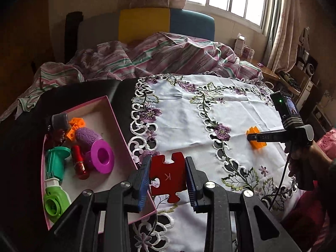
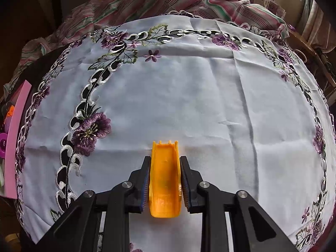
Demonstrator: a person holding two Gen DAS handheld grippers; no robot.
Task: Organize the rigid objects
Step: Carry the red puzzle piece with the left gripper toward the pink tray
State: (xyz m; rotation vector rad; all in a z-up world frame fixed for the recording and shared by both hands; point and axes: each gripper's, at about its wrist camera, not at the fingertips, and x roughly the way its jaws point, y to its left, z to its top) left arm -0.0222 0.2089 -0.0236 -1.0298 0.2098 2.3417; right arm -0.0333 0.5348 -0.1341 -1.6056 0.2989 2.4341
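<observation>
Your left gripper (image 1: pixel 168 176) and right gripper (image 2: pixel 164 180) look identical: chunky black plastic linkage arms, round silver screws at the pivots, ribbed blue pads on the fingers. The right one's got white lettering down a finger, a black cable (image 1: pixel 281 180), plus a camera (image 1: pixel 286 105) showing a green light.

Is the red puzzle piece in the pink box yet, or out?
Out. The red puzzle piece is clamped in the left gripper, beside the pink box near its rim.
</observation>
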